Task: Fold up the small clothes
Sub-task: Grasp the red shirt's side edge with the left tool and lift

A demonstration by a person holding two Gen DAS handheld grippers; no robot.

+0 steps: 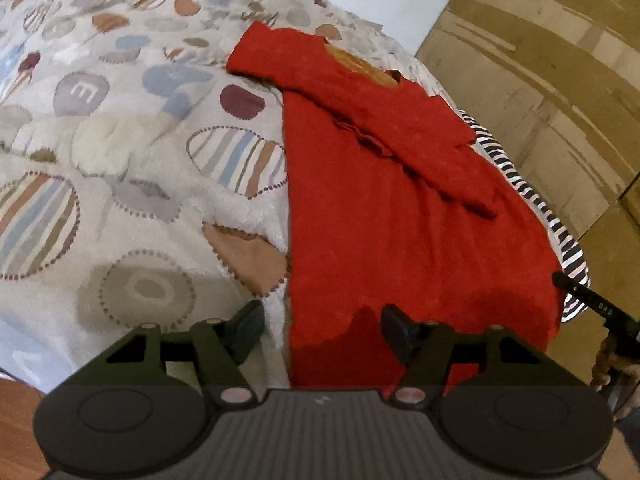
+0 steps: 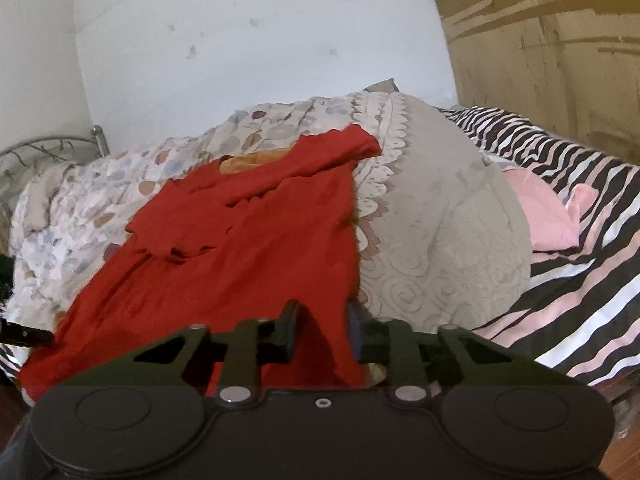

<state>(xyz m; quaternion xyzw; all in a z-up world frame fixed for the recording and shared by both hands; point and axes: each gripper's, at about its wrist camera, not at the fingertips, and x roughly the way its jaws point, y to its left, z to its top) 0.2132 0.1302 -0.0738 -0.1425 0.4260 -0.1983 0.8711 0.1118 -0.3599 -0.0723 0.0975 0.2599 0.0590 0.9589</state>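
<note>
A small red dress (image 1: 400, 208) lies flat on the patterned quilt (image 1: 120, 140), with both sleeves folded across its chest and an orange lining showing at the neck. My left gripper (image 1: 320, 324) hovers at the hem's left corner, its jaws apart, with the dress's left edge lying between them and the pads not pressing it. In the right wrist view, my right gripper (image 2: 320, 328) sits at the right hem corner of the red dress (image 2: 240, 240). A strip of red cloth lies between its fingers (image 2: 288, 328), which stand a little apart.
A black, white and pink striped sheet (image 2: 580, 280) and a pink cloth (image 2: 540, 216) lie right of the grey quilt underside (image 2: 440, 220). Behind are a white wall (image 2: 260, 40), a metal bed frame (image 2: 48, 148) and cardboard panels (image 1: 540, 80).
</note>
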